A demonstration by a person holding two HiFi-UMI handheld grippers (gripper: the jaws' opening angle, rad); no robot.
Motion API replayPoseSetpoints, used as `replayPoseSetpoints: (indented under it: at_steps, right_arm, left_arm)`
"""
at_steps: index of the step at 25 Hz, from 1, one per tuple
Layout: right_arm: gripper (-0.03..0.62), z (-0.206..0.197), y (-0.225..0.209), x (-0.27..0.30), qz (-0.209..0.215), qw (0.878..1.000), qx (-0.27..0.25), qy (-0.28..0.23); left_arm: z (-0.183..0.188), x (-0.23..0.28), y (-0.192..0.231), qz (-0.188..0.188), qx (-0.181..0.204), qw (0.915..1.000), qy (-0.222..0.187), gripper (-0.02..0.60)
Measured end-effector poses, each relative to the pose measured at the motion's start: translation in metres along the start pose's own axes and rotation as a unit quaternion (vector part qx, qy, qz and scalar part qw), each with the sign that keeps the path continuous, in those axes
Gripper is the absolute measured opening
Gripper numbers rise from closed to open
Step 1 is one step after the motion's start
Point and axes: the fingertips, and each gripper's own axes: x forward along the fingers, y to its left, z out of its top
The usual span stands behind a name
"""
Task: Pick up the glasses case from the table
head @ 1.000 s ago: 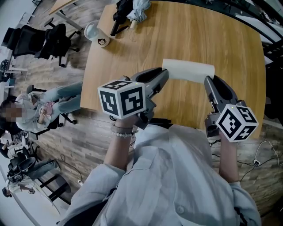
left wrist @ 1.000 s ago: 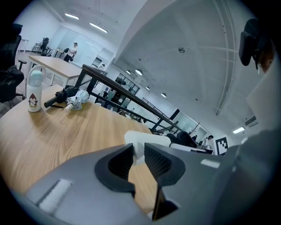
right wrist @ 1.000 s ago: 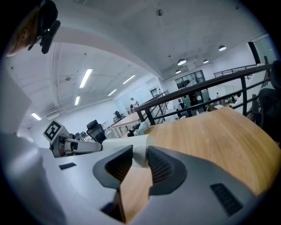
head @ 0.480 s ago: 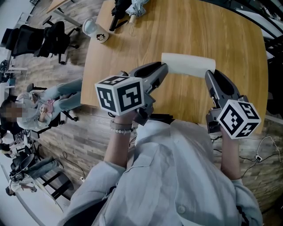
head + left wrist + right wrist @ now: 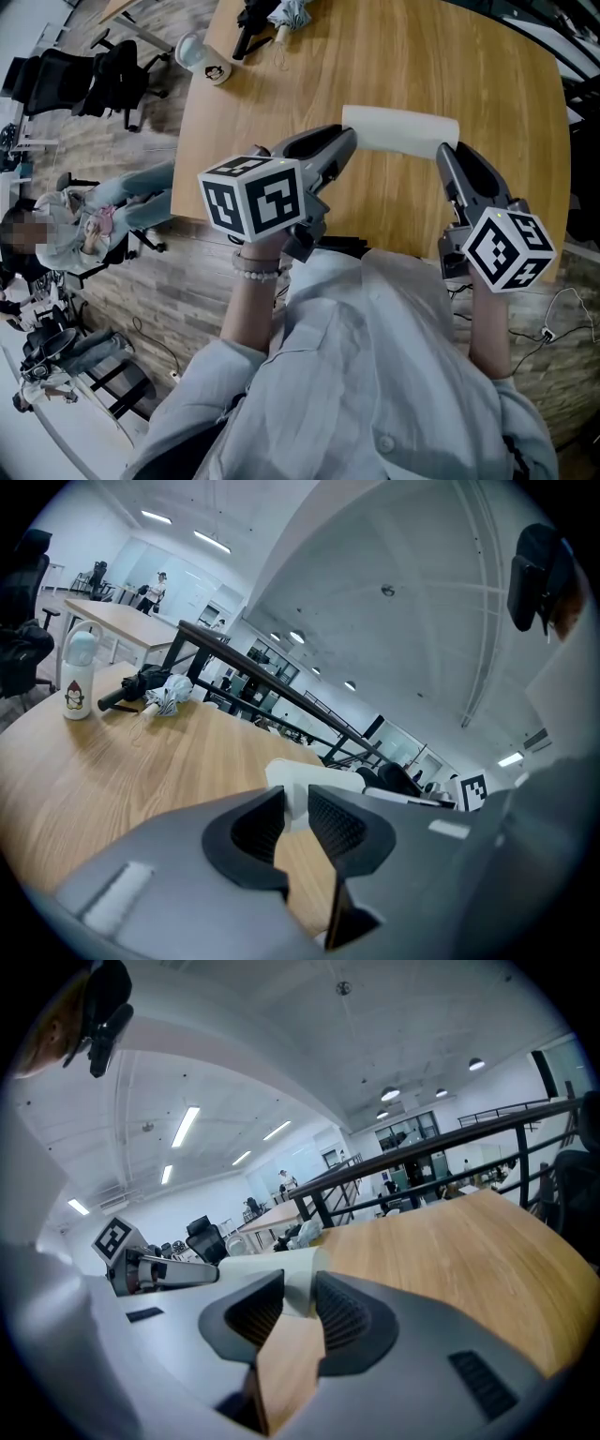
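Observation:
The white glasses case (image 5: 398, 131) lies across the wooden table (image 5: 394, 56). My left gripper (image 5: 347, 142) is at its left end and my right gripper (image 5: 444, 156) at its right end. In the left gripper view the jaws of the left gripper (image 5: 296, 801) stand a little apart, with the case's end (image 5: 292, 782) just past the tips and bare wood in the gap. In the right gripper view the right gripper (image 5: 298, 1290) is likewise open, the case (image 5: 292, 1269) lying crosswise just beyond its tips. Neither gripper's pads press on it.
A white flask with a cartoon figure (image 5: 199, 64) stands at the table's far left corner, with folded umbrellas (image 5: 272, 23) beside it. Office chairs (image 5: 94, 80) and a seated person (image 5: 84, 225) are on the floor at the left. The table's near edge runs under my hands.
The head view has shifted slightly. Both grippers and the case stay where they were.

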Motion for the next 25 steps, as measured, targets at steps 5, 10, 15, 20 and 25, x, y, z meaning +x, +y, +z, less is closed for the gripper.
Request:
replayPoseSetpoints:
  at_steps: [5,10,15,20,25]
  right_arm:
    - [0.103,0.0028,0.0012,-0.0024,0.001,1.000,0.000,-0.004]
    - [0.103,0.0051,0.0020,-0.0034,0.001,1.000,-0.002,-0.008]
    - [0.102,0.0057,0.0013,-0.0041,-0.001,1.000,0.000,-0.007]
    - [0.102,0.0081,0.0022,-0.0024,0.000,1.000,0.000,-0.007]
    - [0.101,0.0069,0.0022,0.0002,0.002,1.000,-0.001,-0.004]
  left_arm:
    - [0.0027,-0.0018,-0.0029,-0.006,0.002,0.9999,-0.008,0.083]
    - [0.0051,-0.0027,-0.0041,-0.005,0.003,0.9999,-0.015,0.081]
    - [0.0056,-0.0024,-0.0054,-0.008,0.004,0.9999,-0.015,0.081]
    - [0.0082,-0.0032,-0.0050,-0.006,0.004,0.9998,-0.016,0.081]
    - [0.0082,-0.0029,-0.0026,-0.004,0.003,0.9999,-0.016,0.081]
